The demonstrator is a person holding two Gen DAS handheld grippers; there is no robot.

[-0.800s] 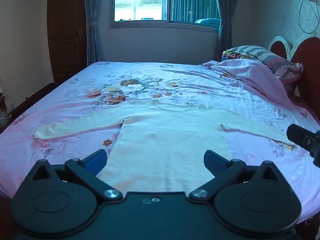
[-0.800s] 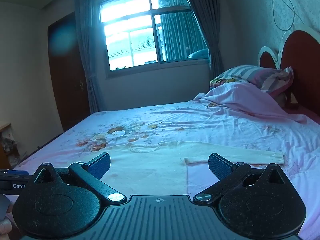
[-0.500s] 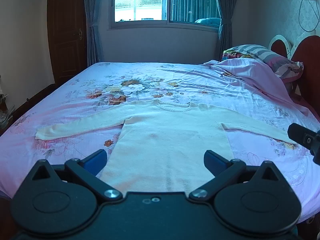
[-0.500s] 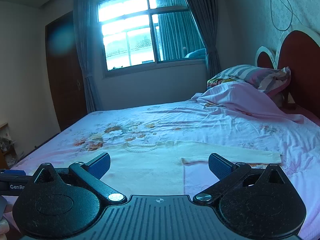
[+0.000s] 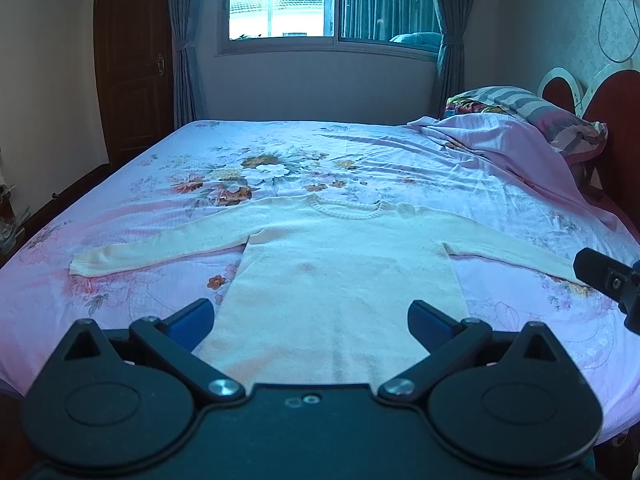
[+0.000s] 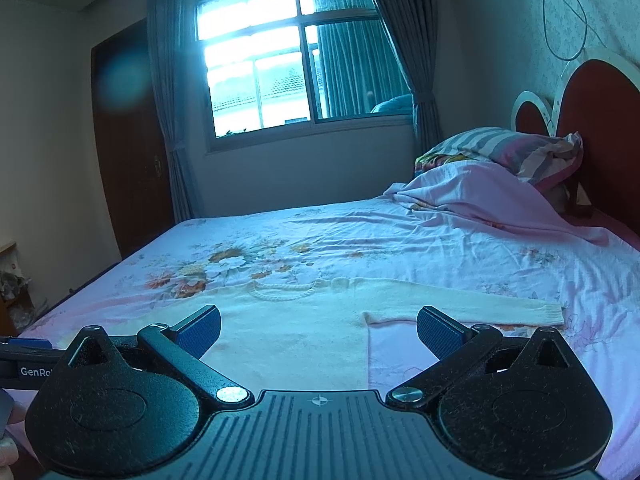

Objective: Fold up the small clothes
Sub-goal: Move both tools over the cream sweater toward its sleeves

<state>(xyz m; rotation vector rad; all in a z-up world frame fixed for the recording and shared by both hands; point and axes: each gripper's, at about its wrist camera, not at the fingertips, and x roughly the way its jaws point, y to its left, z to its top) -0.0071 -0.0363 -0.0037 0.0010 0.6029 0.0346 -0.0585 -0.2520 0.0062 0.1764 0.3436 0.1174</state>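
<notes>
A small cream knitted sweater lies flat on the bed, collar away from me, both sleeves spread out to the sides. My left gripper hovers open above its hem with nothing between the blue pads. The right gripper is open too, held over the sweater's right side near the armpit, with the right sleeve stretching off to the right. A black part of the right gripper shows at the right edge of the left wrist view.
The bed wears a pink floral sheet. A bunched pink blanket and striped pillow lie at the far right by the red headboard. A window, curtains and a dark door stand behind.
The right wrist view has shifted slightly, so the sweater and pillow sit a little further left and lower. The left wrist view is almost unchanged. Both grippers stay open.
</notes>
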